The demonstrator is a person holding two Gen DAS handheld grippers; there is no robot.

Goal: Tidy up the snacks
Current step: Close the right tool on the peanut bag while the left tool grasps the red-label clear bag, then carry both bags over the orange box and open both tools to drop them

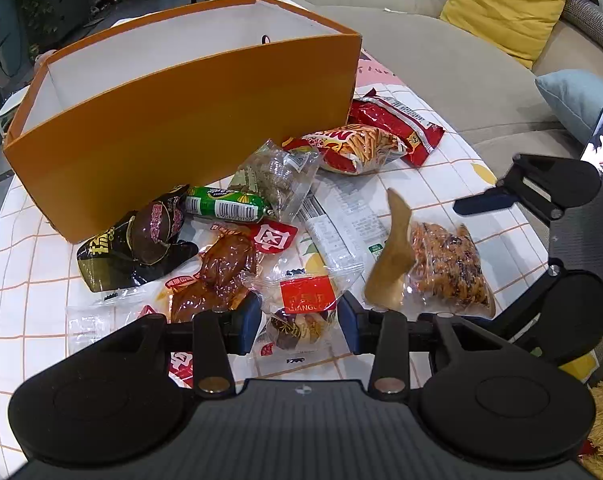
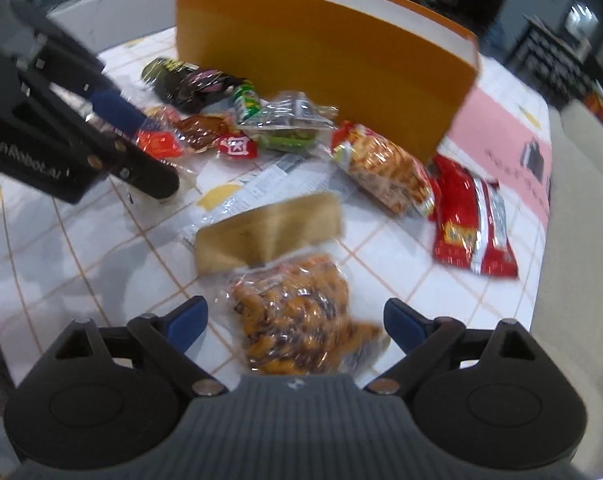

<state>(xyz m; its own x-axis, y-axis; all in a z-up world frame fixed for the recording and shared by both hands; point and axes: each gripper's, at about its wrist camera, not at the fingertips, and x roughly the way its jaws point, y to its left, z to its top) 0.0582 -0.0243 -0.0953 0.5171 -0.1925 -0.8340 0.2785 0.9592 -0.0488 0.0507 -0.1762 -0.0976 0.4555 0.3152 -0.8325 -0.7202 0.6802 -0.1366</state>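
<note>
Left tongs [image 1: 299, 326] wide apart, straddling a small red-label snack pack [image 1: 301, 312] near the desk's front edge; not closed on it. Right tongs [image 2: 295, 320] also wide, nothing held, clear bag of orange-brown snacks [image 2: 293, 320] lying between the fingers, its long axis roughly along them, tan header [image 2: 267, 232] pointing away. Each arm has its own nearest target. Orange box [image 1: 189, 128] stands beyond the pile [image 1: 229, 208], toward the desk's far edge, looks empty.
</note>
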